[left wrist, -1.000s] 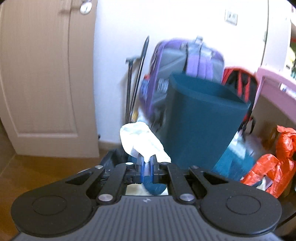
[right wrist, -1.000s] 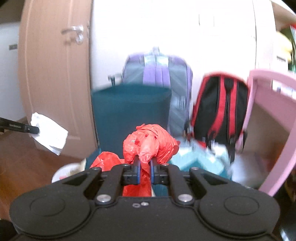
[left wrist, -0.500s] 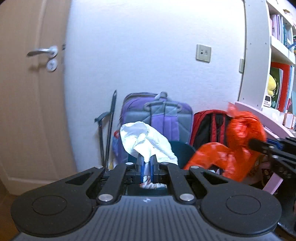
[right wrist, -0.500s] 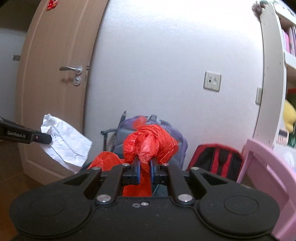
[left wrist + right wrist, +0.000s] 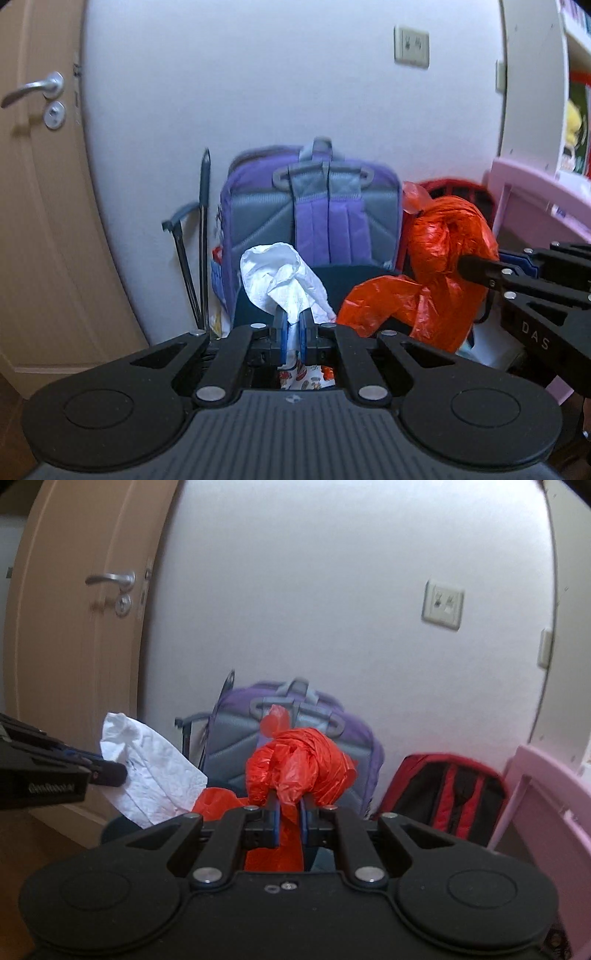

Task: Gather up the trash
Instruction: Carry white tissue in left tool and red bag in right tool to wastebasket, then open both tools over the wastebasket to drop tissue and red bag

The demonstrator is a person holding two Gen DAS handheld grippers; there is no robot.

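My left gripper (image 5: 291,319) is shut on a crumpled white tissue (image 5: 282,282), which also shows in the right wrist view (image 5: 147,768). My right gripper (image 5: 290,803) is shut on a red plastic bag (image 5: 299,770), which hangs to the right in the left wrist view (image 5: 436,266). Both are held above a dark teal trash bin, whose rim (image 5: 354,273) shows behind the tissue. The bin's inside is hidden behind the gripper bodies.
A purple and grey backpack (image 5: 314,210) leans on the white wall behind the bin. A red and black backpack (image 5: 450,794) stands to its right. A pink desk (image 5: 546,805) is at the right, a wooden door (image 5: 33,184) at the left.
Both grippers have risen from low in front of the bin to above it, still holding the tissue and the red bag. The bin has dropped to the bottom of both views.
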